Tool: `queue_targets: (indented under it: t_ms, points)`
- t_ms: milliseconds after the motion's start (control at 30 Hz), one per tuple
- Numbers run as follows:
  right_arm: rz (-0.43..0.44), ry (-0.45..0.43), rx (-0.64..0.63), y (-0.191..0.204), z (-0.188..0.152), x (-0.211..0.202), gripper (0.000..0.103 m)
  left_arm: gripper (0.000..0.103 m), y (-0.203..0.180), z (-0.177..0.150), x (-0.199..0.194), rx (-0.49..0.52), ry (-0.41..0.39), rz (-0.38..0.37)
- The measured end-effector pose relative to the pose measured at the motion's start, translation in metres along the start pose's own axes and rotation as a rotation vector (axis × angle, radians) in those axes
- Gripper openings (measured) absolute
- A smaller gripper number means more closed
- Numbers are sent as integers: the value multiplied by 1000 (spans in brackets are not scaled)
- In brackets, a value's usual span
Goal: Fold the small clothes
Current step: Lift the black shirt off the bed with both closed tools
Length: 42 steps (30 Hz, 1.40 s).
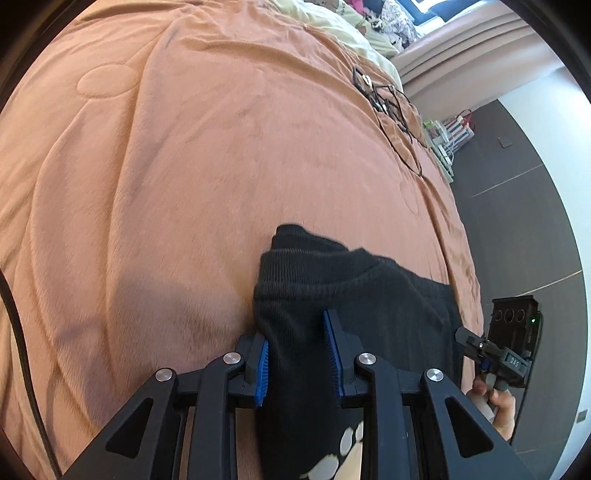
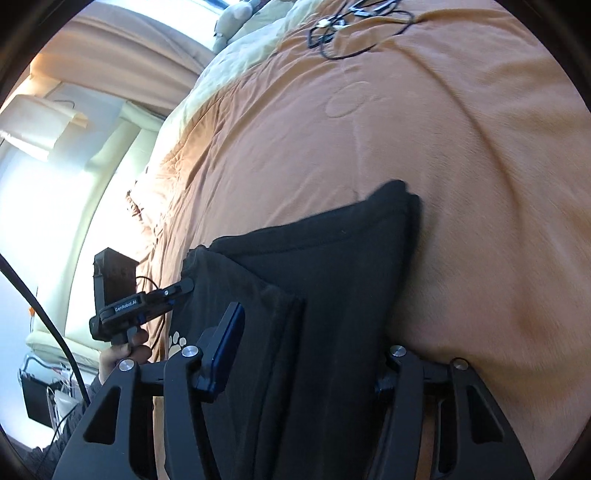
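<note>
The black garment [image 1: 354,295] lies folded on the orange blanket [image 1: 184,166], at 6 o'clock in both views. The left gripper [image 1: 297,354] is narrowed, pads clamping a fold of it. The right gripper [image 2: 306,354] straddles the fabric half-open; contact cannot be determined.

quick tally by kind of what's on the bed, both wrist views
Black ribbed garment with white paw prints: 1
Tangle of thin black cables: 1
Orange plush blanket: 1
Pale cream bedding at the far end: 1
Handheld black grippers with blue pads: 2 (left gripper, right gripper)
Total: 6
</note>
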State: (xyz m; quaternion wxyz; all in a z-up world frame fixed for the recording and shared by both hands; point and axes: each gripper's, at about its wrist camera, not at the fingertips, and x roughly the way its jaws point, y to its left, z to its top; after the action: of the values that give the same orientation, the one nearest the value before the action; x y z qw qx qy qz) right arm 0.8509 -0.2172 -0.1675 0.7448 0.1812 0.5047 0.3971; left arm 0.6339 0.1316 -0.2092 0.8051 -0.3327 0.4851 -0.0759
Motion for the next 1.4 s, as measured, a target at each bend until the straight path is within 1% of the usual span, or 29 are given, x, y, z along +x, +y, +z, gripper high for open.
queue_targets:
  t_ms: [33,100,133,167,200,267,533,733,900,1033,1167,1400]
  points:
    - [-13,12,-19,5,0,6,52,26,-1,1,1,2,-2,6]
    - [-83,35,-85,17,0,16,43,22,-4,3,3,7,-8,27]
    - [-128,42,-114,24,0,17,29,21,-5,3,3,10,-12,37]
    - [-164,49,-128,28,0,20,23,17,-7,2,1,17,-20,56]
    - [-184,52,-131,31,1,21,21,13,-9,0,0,25,-27,68]
    - [-201,48,-140,39,0,18,16,8,-13,-2,-6,41,-40,88]
    - [-257,-16,-233,82,-12,-7,14,6,-47,-3,-37,117,-104,119]
    - [-278,-78,-281,112,-38,-46,13,6,-67,-8,-68,134,-151,93]
    - [-303,-138,-310,140,-67,-94,13,6,-92,-18,-105,147,-194,66]
    - [-327,-185,-331,172,-94,-133,13,6,-117,-31,-142,174,-231,46]
    - [-342,-235,-355,205,-123,-174,13,6,-145,-51,-184,209,-273,17]
    - [-365,-311,-394,254,-180,-244,13,6,-180,-82,-243,244,-333,-38]
